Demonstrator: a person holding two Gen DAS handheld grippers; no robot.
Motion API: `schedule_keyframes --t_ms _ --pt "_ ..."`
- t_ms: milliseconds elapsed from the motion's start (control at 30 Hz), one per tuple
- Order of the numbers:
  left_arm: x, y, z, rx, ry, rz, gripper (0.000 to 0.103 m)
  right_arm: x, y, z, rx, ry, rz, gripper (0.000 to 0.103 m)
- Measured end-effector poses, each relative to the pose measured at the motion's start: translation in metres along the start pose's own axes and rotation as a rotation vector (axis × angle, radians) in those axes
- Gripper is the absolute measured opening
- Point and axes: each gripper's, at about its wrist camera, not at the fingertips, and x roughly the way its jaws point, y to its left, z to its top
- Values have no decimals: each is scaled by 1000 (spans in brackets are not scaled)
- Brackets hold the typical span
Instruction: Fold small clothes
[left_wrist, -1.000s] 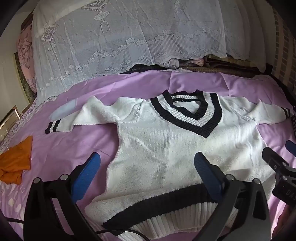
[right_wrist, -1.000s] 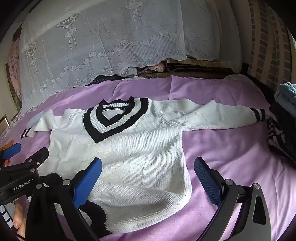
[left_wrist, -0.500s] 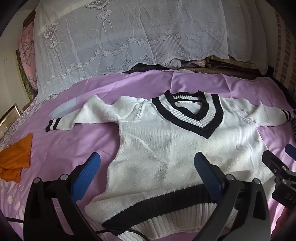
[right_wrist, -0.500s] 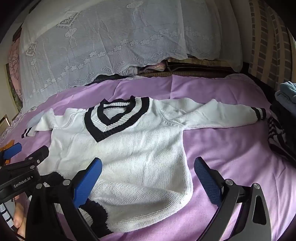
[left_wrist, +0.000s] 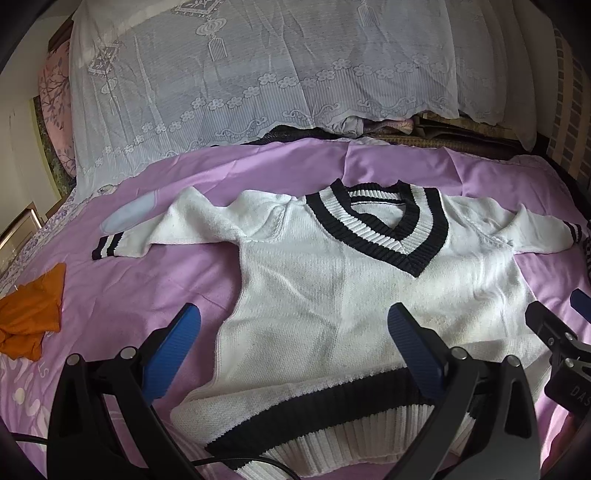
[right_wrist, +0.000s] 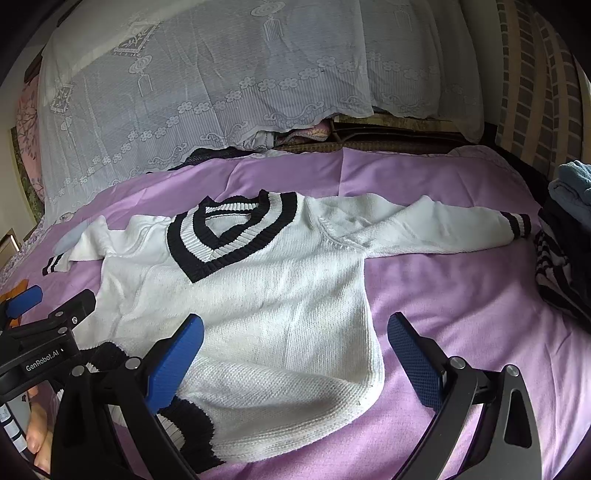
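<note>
Blue ribbed pads (left_wrist: 173, 350) stand wide apart on my left gripper (left_wrist: 291, 354), jaws spread and holding nothing, poised above the lower body of the white sweater (left_wrist: 332, 306); my right gripper (right_wrist: 295, 358) is likewise spread and empty, low over the sweater's right hem corner. The sweater lies face up on the purple bedsheet (right_wrist: 461, 295), V-neck away from me, both sleeves stretched outward, its black-and-white hem (left_wrist: 332, 417) nearest my fingers. The right corner of that hem looks bunched, with the edge curled over. If I pinch there, I judge I may catch only the top layer, or drag the sheet along, and the fold would come out skewed. An orange cloth (left_wrist: 31, 314) lies well apart to the left; stacked clothes (right_wrist: 569, 236) sit just beyond the right cuff (right_wrist: 517, 225), where a swung sleeve could snag.
</note>
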Motion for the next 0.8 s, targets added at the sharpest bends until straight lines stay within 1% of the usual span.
schedule_keyframes --t_ms 800 --pt "0 2 -3 3 3 0 99 1 -1 0 3 3 1 100"
